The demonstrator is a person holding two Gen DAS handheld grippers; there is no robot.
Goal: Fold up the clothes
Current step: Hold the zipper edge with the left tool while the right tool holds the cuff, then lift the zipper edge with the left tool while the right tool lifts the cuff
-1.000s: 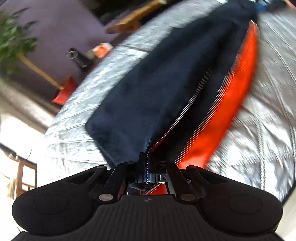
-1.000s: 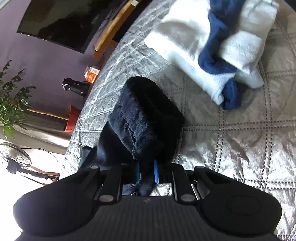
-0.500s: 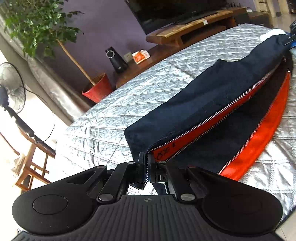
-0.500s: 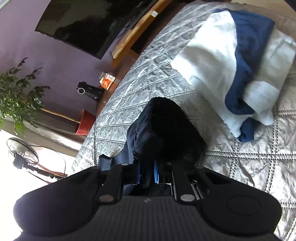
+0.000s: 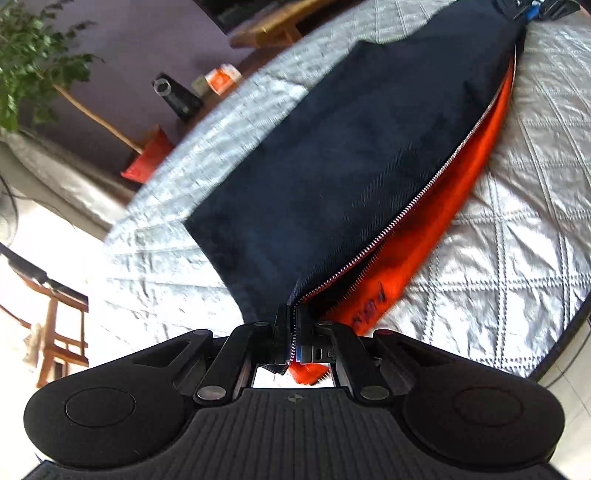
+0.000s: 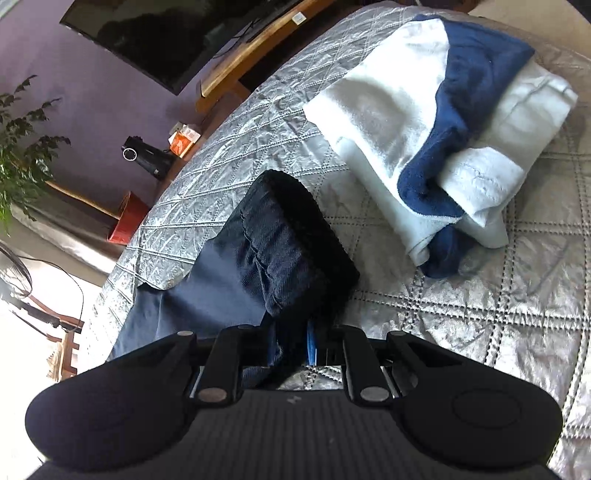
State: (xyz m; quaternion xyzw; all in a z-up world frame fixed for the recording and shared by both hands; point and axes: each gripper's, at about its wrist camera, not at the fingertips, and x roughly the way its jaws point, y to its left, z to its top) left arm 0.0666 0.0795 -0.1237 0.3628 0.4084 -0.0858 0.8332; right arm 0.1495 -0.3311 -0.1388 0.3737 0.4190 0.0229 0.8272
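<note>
A dark navy zip jacket (image 5: 351, 155) with orange lining (image 5: 436, 221) is stretched out over the silver quilted bed (image 5: 524, 206). My left gripper (image 5: 293, 339) is shut on the jacket's zipper edge at its near end. My right gripper (image 6: 301, 345) is shut on the jacket's far end, where dark ribbed fabric (image 6: 291, 251) bunches up in front of the fingers. The right gripper's blue pad also shows in the left wrist view (image 5: 532, 13) at the jacket's far tip.
A white and blue folded towel pile (image 6: 436, 147) lies on the bed (image 6: 498, 314) beyond the right gripper. Off the bed's left side are a red plant pot (image 5: 147, 158), a black speaker (image 5: 177, 96), a wooden TV bench (image 6: 251, 51) and a wooden chair (image 5: 55, 332).
The left wrist view has tilted and swung, the jacket now lying flatter with the navy panel over most of the orange lining. The right gripper shifted slightly; the towel pile looks nearer.
</note>
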